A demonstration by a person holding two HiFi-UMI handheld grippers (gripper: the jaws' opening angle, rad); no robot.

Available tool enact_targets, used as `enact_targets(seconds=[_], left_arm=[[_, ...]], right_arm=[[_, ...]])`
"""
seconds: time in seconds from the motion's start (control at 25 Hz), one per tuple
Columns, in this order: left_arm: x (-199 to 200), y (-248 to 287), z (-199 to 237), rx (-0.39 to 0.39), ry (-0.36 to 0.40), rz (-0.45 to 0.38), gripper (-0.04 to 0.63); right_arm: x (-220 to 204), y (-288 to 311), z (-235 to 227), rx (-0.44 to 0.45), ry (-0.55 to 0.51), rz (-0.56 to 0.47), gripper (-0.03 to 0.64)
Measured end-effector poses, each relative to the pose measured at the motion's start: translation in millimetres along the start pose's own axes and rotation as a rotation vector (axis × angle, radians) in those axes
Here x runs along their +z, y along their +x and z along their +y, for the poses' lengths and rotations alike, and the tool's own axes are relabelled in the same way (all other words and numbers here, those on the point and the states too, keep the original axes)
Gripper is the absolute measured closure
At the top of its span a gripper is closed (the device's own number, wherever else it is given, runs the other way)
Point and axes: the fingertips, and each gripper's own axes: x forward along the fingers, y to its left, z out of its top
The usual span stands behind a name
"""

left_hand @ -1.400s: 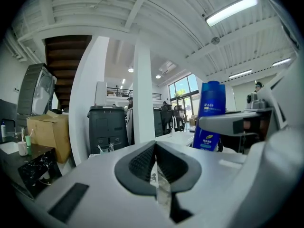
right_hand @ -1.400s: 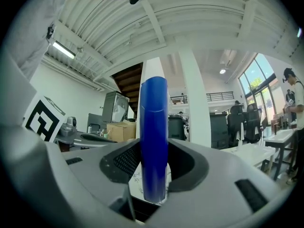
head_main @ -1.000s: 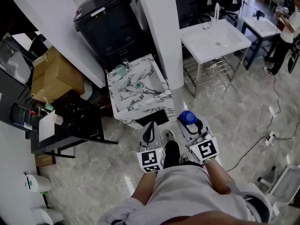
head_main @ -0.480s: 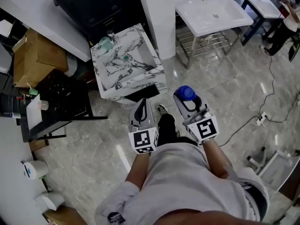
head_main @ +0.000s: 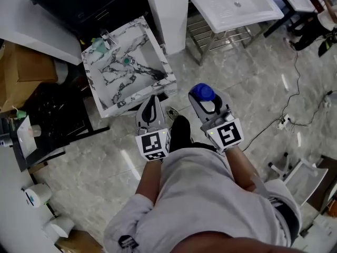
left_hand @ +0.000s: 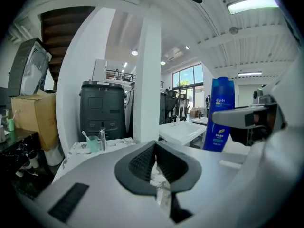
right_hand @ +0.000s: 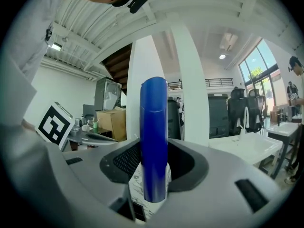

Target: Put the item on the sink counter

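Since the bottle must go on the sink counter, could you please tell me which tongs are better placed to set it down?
Right: the right tongs grip the blue bottle upright, while the left tongs are shut and empty. The counter lies ahead.

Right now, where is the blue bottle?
The bottle is clamped upright in the right gripper, mid head view. It is just right of the left gripper, over the floor beside the marble sink.

The bottle (right_hand: 153, 137) is blue, the sink counter (head_main: 135, 97) white veined with black, the floor (head_main: 105, 165) pale grey.
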Motion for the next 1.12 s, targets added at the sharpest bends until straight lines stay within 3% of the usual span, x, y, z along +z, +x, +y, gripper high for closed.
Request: enact_targets(seconds=[0.44, 0.72, 0.92, 1.12], left_arm=[[23.2, 98.3, 48.7, -0.053, 0.000, 0.010, 0.584], [34.1, 119.8, 90.4, -0.023, -0.034, 0.002, 0.584], [21.6, 128.4, 110.4, -0.036, -0.058, 0.062, 0.584], [19.7, 135.6, 135.0, 0.025, -0.073, 0.058, 0.584]], right_arm=[[20.4, 101.7, -48.8, 0.020, -0.030, 0.043, 0.459], [34.8, 152.2, -46.4, 0.078, -0.054, 0.036, 0.459], [38.1, 185.3, -39.3, 0.140, -0.057, 0.054, 0.459], [40.8, 220.3, -43.3, 0.213, -0.079, 0.048, 0.459]])
